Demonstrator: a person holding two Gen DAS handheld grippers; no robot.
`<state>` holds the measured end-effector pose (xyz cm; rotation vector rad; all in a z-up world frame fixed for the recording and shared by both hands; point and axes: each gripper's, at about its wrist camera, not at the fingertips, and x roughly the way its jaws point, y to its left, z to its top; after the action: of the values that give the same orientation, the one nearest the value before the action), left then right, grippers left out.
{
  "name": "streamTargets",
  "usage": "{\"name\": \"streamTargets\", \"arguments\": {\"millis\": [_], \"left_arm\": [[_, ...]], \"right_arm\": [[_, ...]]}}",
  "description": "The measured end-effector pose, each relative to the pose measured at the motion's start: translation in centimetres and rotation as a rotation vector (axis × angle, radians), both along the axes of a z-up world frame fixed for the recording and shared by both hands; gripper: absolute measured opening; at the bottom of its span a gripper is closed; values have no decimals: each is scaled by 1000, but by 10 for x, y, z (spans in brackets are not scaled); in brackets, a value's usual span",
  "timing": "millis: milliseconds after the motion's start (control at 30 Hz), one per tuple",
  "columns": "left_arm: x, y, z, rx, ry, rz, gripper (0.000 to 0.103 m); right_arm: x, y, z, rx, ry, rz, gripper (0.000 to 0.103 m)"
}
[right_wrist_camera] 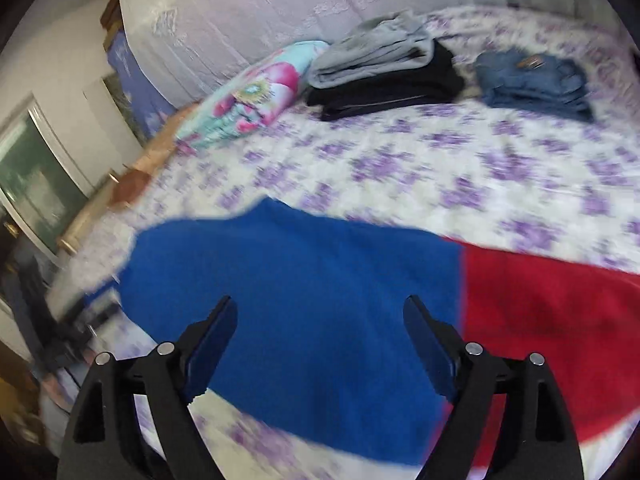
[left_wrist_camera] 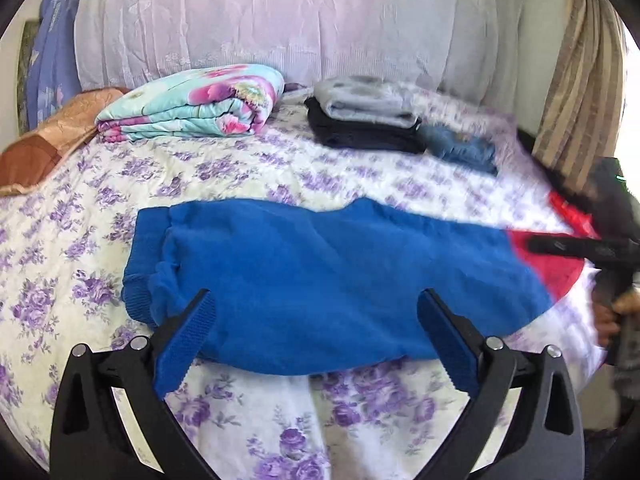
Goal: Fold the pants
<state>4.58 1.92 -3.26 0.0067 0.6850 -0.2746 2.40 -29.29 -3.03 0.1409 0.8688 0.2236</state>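
On the flowered bed lie the blue-and-red pants (already doubled lengthwise); both grippers, left and right, hover spread, empty. Pinch opposite ends squarely before folding.

Blue and red fleece pants flat on the bed

The pants lie spread lengthwise across the floral bedspread, fuzzy blue over most of their length, with a red section at 1 end and a ribbed blue band at the other. The fabric lies mostly flat with soft wrinkles near the band. Their near edge runs close to the bed's front.
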Motion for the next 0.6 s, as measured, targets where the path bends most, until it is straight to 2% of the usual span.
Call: {"name": "streamTargets", "arguments": {"millis": [67, 100, 133, 200, 267, 333, 400, 533, 600], "left_arm": [[14, -3, -23, 87, 60, 62, 98], [21, -2, -34, 106, 94, 75, 98], [25, -4, -44, 122, 96, 66, 99], [19, -11, -38, 166, 58, 81, 99], [16, -9, -33, 151, 57, 85, 99], [6, -1, -24, 71, 53, 80, 99], [-3, 11, -14, -14, 38, 77, 99], [-18, 19, -1, -136, 3, 49, 99], [-7, 15, -12, -82, 47, 63, 99]], "right_arm": [[-11, -7, -23, -91, 47, -21, 88], [-13, -8, -39, -131, 64, -12, 88], [-16, -8, -44, -144, 36, 0, 89], [-25, -8, -40, -162, -12, -14, 89], [-35, -15, -25, -86, -55, -34, 89], [-50, -36, -5, 11, -115, -51, 89], [-58, -61, 3, 56, -137, -108, 89], [-53, -133, -9, 199, -71, -271, 91], [-39, -169, -37, 314, 9, -324, 90]]}}
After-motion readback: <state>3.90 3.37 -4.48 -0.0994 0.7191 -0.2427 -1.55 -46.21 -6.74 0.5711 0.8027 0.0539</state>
